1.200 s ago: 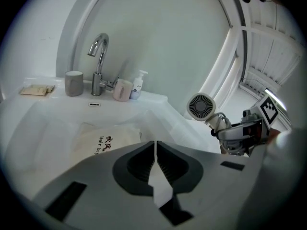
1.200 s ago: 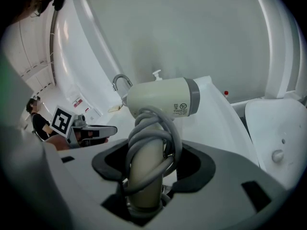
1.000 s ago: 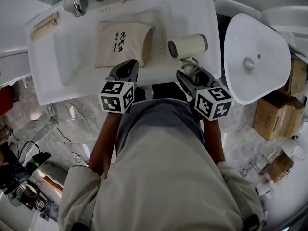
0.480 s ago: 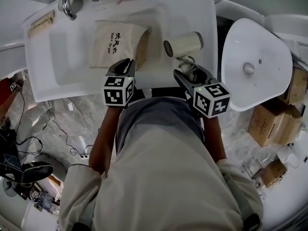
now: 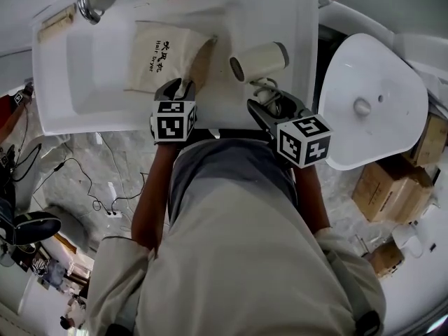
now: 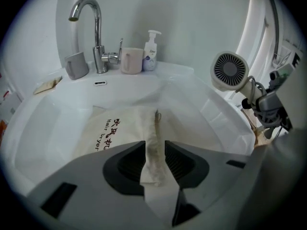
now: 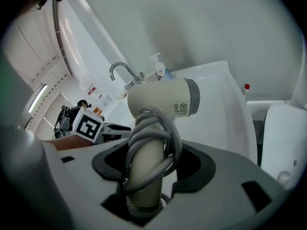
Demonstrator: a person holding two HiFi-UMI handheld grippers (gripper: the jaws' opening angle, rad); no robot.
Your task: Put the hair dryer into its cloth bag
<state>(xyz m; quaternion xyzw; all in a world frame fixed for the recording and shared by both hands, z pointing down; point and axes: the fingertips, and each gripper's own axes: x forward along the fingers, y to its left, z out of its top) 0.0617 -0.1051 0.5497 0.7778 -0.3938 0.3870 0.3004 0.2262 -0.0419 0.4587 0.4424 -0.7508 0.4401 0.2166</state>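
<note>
Bathroom washbasin (image 5: 91, 89), white and glazed, carries the work. A toilet lid (image 5: 364, 96) stands to its right.

Head view: the cloth bag (image 5: 157, 58) lies flat in the basin with its mouth toward the hair dryer (image 5: 260, 59). The dryer is held up at the basin's right side, near that mouth. The left gripper (image 5: 176, 89) is at the near corner of the bag's mouth. The right gripper (image 5: 269, 107) carries the dryer.

Left gripper view: the fingers (image 6: 127, 164) have just been opening and stand apart. The bag's hem (image 6: 154, 143) lies between them, not pinched. The bag is thin, limp fabric, so it will probably fold and slide on the glazed basin rather than keep its shape. Recommended hold: the upper layer of the hem only, so that lifting it opens the mouth.

Right gripper view: the fingers (image 7: 192, 164) are clamped on the dryer's handle (image 7: 144, 176), over the cord (image 7: 153, 133) coiled round it. The dryer is rigid, smooth plastic and is probably heavier at the barrel, so it may pivot in the grip. The cord turns add friction but can shift under load. Keep the hold on the handle and feed the barrel in first.
</note>
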